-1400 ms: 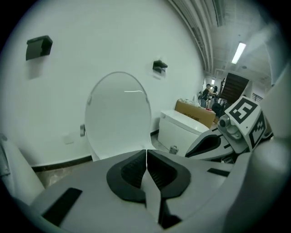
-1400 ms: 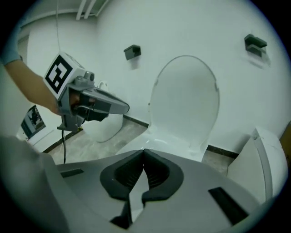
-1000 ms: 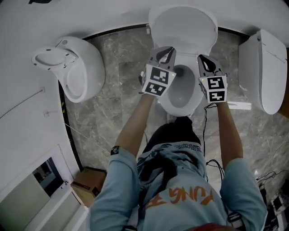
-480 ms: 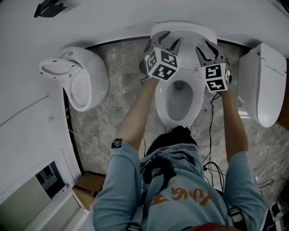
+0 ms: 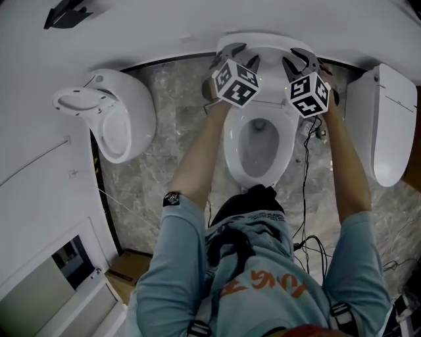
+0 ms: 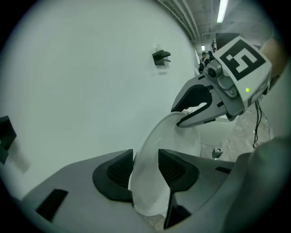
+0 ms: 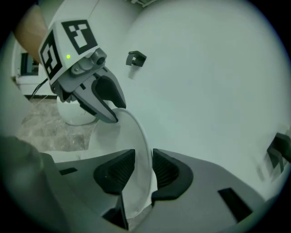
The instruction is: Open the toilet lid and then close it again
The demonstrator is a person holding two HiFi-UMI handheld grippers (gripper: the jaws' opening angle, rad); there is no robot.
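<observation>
Wall-hung bowl (image 5: 108,115) off to the left. Left gripper (image 6: 145,169), jaws just eased wider, hugs the raised toilet lid (image 5: 266,42) by the wall. Right gripper (image 7: 144,170), just tightening, pinches it too. Second toilet (image 5: 388,118) crowds the right.

Three white sanitary fixtures: middle toilet (image 5: 231,148) at top centre with one raised lid (image 5: 270,41), left fixture (image 5: 108,118) at mid left, right fixture (image 5: 388,118) at right edge. Two grippers, left gripper (image 5: 238,54) and right gripper (image 5: 301,59), one marker cube apiece. One person, one wristband (image 5: 172,199). One cardboard box (image 5: 128,266) lower left. One black wall bracket (image 5: 62,16) upper left.
</observation>
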